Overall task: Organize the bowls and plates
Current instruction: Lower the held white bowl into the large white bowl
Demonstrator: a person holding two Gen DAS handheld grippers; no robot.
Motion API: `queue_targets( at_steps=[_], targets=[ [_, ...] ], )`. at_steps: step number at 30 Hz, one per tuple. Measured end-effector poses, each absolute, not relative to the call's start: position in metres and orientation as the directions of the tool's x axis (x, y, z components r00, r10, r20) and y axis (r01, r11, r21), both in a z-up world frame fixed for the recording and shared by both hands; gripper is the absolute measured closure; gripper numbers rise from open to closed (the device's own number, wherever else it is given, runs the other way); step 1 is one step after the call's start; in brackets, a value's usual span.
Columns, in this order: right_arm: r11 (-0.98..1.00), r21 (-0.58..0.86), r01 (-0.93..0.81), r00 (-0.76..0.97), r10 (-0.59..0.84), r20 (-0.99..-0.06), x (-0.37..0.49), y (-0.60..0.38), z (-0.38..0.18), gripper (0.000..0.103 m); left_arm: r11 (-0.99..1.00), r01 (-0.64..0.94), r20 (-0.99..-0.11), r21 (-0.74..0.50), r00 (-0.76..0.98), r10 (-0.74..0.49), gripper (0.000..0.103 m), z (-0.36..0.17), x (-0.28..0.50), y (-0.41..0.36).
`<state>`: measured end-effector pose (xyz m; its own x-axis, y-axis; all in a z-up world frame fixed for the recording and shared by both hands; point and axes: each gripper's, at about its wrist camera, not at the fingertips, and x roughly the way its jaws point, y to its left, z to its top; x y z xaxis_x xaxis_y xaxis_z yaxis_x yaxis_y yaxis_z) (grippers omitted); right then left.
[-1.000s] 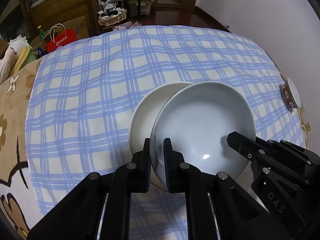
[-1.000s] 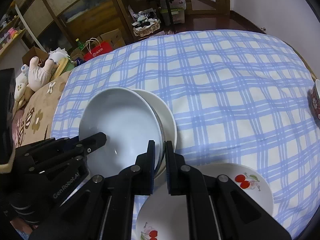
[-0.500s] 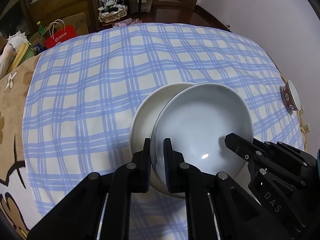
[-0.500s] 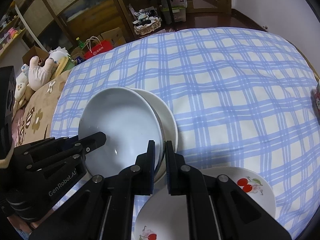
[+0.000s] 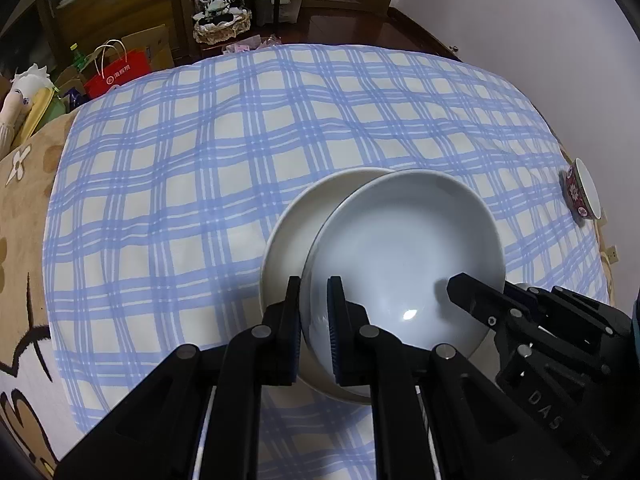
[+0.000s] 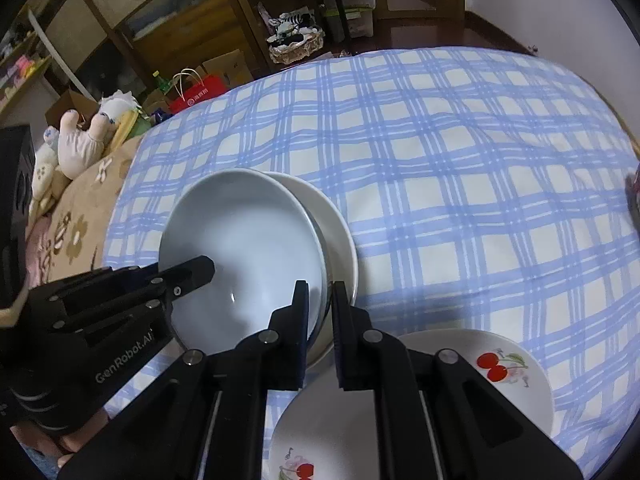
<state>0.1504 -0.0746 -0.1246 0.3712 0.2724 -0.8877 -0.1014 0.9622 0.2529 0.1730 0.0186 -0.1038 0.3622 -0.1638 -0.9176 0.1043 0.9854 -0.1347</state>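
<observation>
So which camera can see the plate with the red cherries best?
The right wrist view: the cherry plate lies on the checked cloth under the right gripper. The left wrist view does not show it.

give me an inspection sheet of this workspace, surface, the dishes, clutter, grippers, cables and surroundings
Surface: blue checked cloth, rumpled.
Job's things: pale blue bowl tilted in the white bowl; cherry plate near edge; red patterned bowl at far right edge.
Clutter: nothing seen on the cloth.
Grippers: left gripper clamps the pale blue bowl's near rim; right gripper clamps its opposite rim.
Cables: nothing seen.
Surroundings: red bag, stuffed toy, basket, wooden shelving.
</observation>
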Motion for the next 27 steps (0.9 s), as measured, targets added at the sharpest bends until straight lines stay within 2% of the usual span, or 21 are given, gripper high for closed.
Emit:
queue_targets(
  at_steps=[27],
  targets=[
    [0.968, 0.198, -0.152, 0.352, 0.24, -0.905, 0.149, -0.062, -0.126, 0.088, 0.983, 0.096, -0.922, -0.156, 0.342, -0.18, 0.09, -0.104, 0.167, 0.025]
  ],
)
